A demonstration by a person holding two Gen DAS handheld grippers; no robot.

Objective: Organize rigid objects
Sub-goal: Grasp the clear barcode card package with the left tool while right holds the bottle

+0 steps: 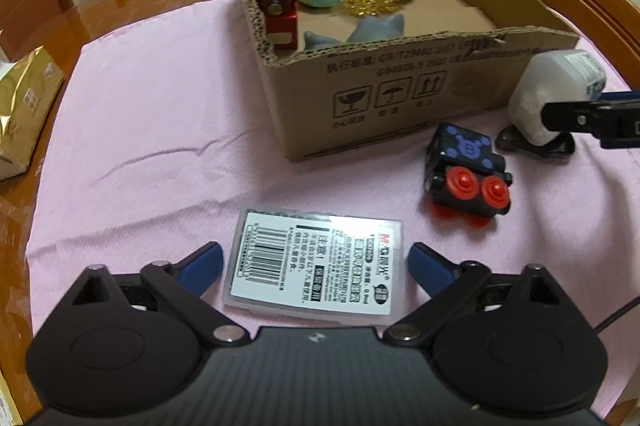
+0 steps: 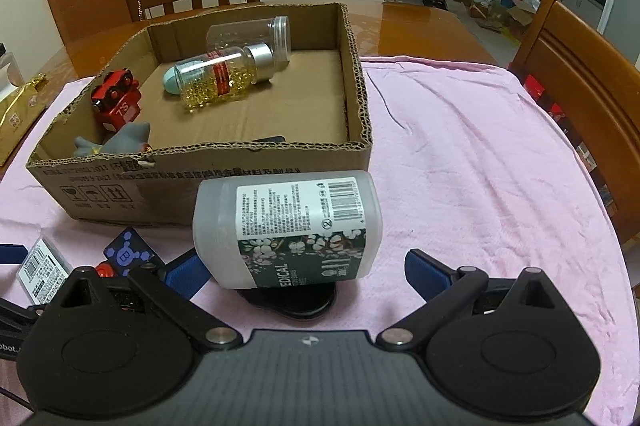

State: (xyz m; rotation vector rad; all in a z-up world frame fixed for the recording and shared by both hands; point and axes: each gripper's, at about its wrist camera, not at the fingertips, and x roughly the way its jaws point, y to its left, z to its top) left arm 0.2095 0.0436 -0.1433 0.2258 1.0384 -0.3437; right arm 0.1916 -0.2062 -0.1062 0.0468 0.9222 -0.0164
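My left gripper point(image 1: 314, 268) is open, its blue fingers on either side of a flat clear plastic case with a white barcode label point(image 1: 314, 262) lying on the pink cloth. A black toy car with red wheels point(image 1: 466, 177) lies to the right. My right gripper point(image 2: 304, 272) is open around a white bottle with a dark floral label point(image 2: 288, 228), which lies on its side over a black clip point(image 2: 292, 300). The bottle also shows in the left wrist view point(image 1: 548, 93). The cardboard box point(image 2: 224, 181) holds a red toy, a teal case, two clear bottles and a grey figure.
A gold package point(image 1: 24, 105) lies at the table's left edge. Wooden chairs point(image 2: 580, 97) stand around the table. The pink cloth point(image 2: 480, 165) covers the tabletop. The box point(image 1: 400, 85) stands just behind the loose objects.
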